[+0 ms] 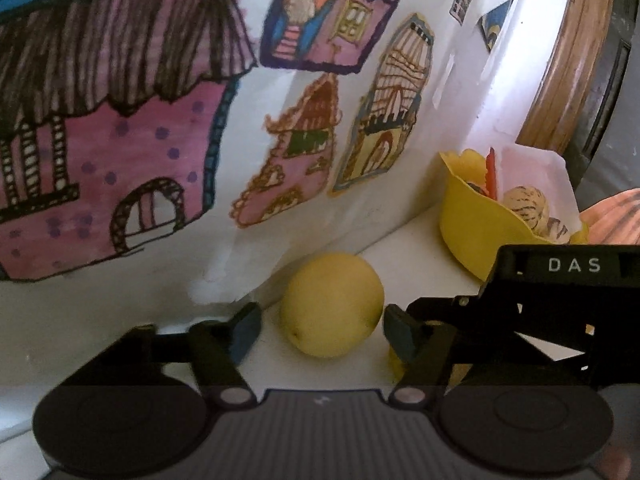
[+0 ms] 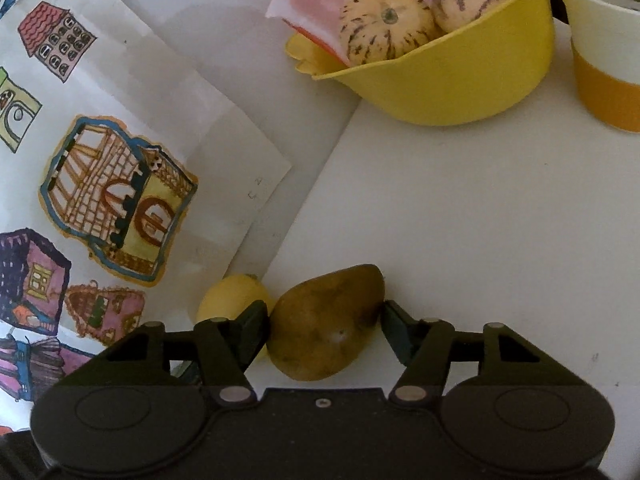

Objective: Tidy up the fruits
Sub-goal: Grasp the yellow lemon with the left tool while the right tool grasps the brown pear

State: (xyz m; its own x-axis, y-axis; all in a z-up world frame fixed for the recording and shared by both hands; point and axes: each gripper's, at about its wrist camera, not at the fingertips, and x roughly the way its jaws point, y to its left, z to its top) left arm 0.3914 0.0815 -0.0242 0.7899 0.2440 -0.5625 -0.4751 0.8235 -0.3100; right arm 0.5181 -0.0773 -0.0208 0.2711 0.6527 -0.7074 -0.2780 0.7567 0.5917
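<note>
Dim, soft focus; fisheye-bent, vignetted edges

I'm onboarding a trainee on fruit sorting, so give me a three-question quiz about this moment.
1. True or false: the left gripper is shut on the yellow fruit.
2. What lies between the right gripper's fingers? A) brown pear B) striped melon C) cup
3. How many striped melons show in the yellow bowl?

Key: 1 false, there are gaps on both sides; 2 A, the brown pear; 3 two.
</note>
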